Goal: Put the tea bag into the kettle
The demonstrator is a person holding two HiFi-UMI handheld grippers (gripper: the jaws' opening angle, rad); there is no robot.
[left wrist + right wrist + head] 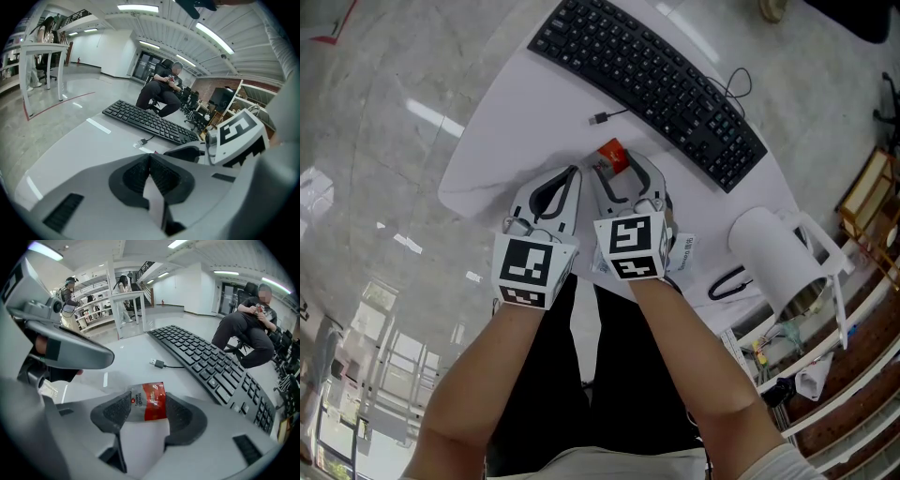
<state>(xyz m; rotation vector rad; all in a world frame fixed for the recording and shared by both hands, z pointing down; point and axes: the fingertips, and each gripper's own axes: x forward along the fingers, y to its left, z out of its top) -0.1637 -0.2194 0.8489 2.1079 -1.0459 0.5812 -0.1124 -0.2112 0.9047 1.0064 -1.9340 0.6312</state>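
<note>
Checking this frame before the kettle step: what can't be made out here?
Kettle inside: head view, mostly hidden by its wall; absent from gripper views.
Tea bag sides: covered by the right gripper jaws, both views.
Black loop beside kettle: head view, too small to identify.

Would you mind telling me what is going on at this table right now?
A person holds a gripper in each hand over a white table. The right gripper has its jaws closed on a red and silver tea bag, in front of the black keyboard. The left gripper sits close beside it, its jaws together with nothing between them. The white kettle stands off to the person's right, apart from both grippers, so the tea bag is not yet in it.
</note>
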